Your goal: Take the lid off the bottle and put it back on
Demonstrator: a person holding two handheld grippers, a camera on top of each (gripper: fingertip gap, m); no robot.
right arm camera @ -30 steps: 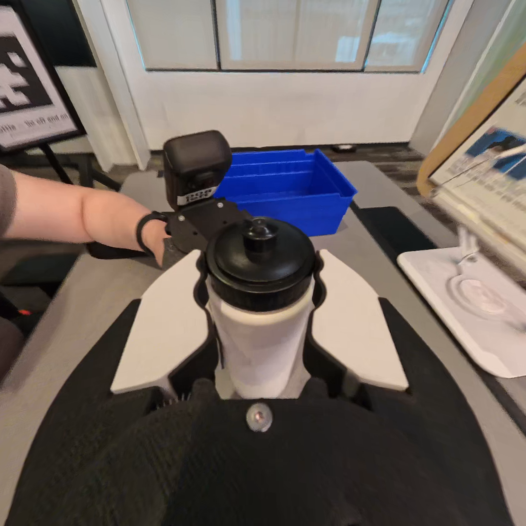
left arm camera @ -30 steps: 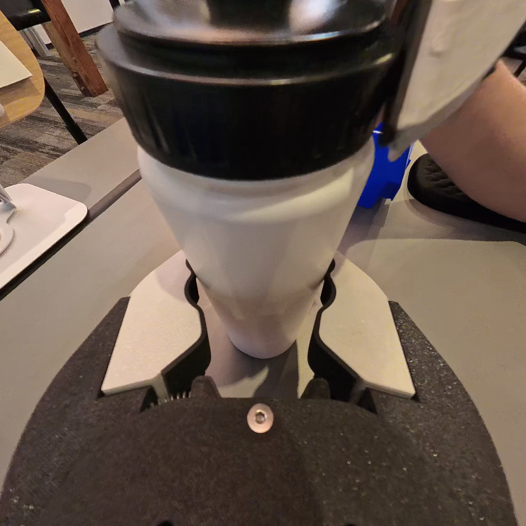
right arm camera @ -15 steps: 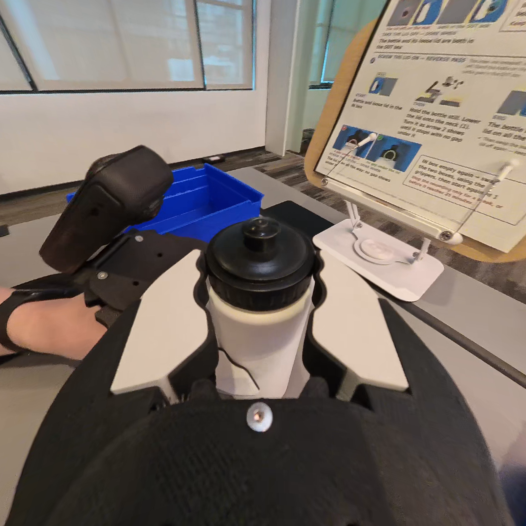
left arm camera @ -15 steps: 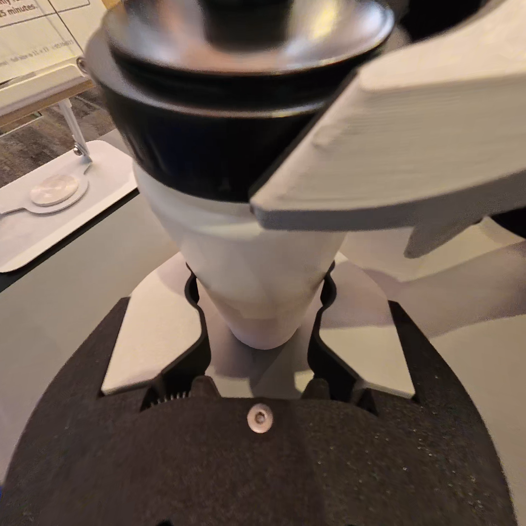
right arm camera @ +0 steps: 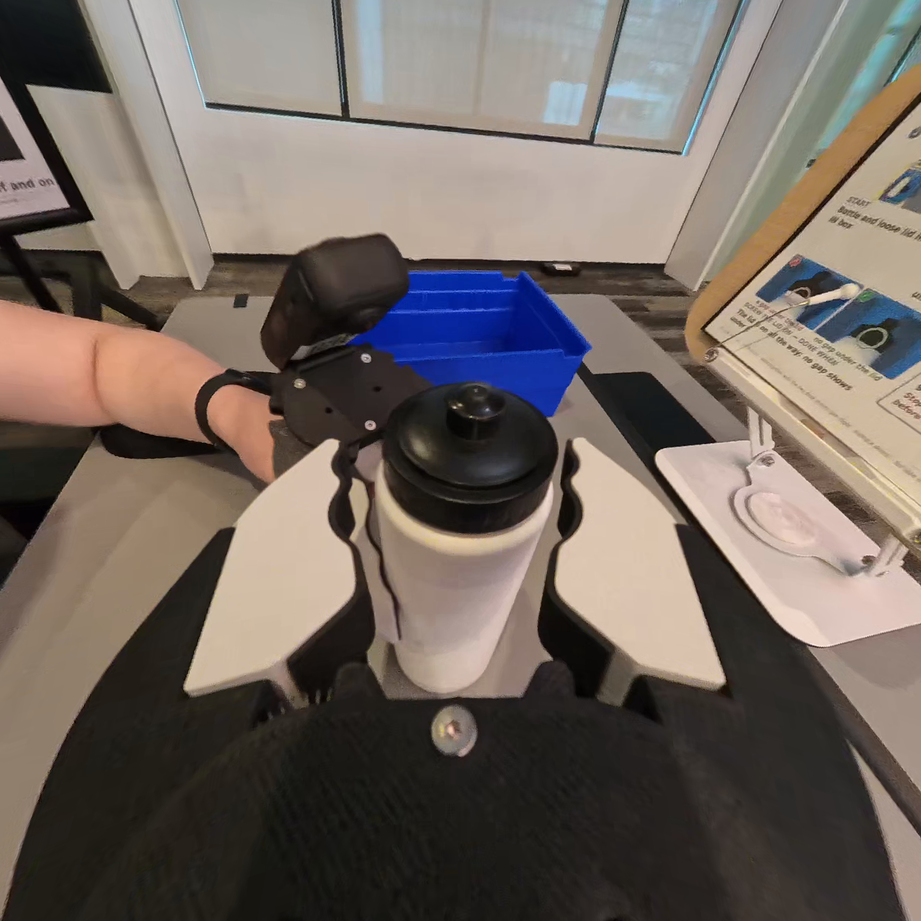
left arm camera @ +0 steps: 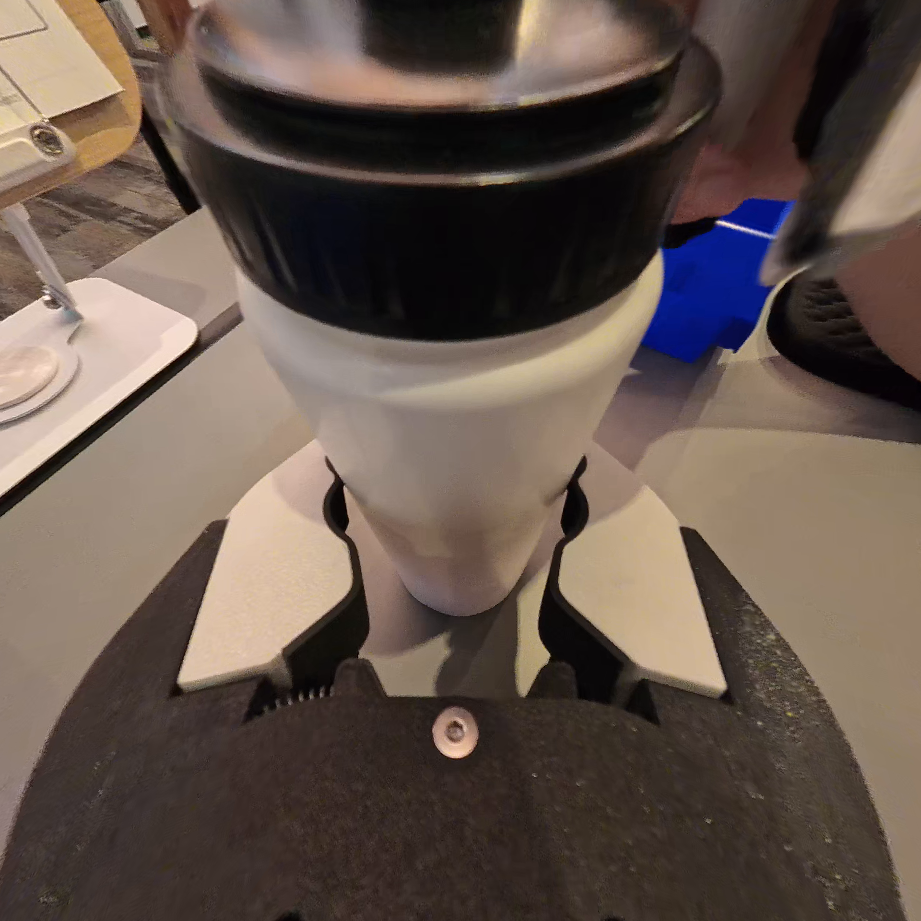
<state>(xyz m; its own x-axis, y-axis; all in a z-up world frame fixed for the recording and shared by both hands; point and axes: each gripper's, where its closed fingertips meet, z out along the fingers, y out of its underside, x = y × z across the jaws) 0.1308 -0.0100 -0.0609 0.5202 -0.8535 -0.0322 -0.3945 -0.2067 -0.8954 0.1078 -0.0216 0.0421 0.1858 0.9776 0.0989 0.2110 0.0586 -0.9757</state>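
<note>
While the white plastic bottle (right arm camera: 451, 593) stands upright on the grey table (right arm camera: 124, 538), its black ribbed screw lid (right arm camera: 471, 461) with the small round spout knob sits on the neck with no gap visible under the rim. In the left wrist view the left gripper (left arm camera: 454, 491) has its pale, black-edged fingers (left arm camera: 279, 588) pressed against the lower body of the bottle (left arm camera: 448, 448), one on each side, so it is clamped around the bottle. In the right wrist view the right gripper (right arm camera: 451, 478) stands level with the lid, its fingers (right arm camera: 623, 573) spread to either side; a strip of space shows between each finger and the lid, so it is parted and grips nothing. One finger of that right gripper (left arm camera: 847, 139) appears blurred at the upper right edge of the left wrist view, just beside the lid (left arm camera: 438, 219) and apart from it. A person's forearm with a black wrist strap (right arm camera: 204, 413) reaches in from the left side of the right wrist view behind the bottle. Farther back on the table lies a blue open plastic bin (right arm camera: 498, 349). To the right stands a white flat-based stand (right arm camera: 777, 563) carrying a wood-backed instruction board (right arm camera: 817, 279).
</note>
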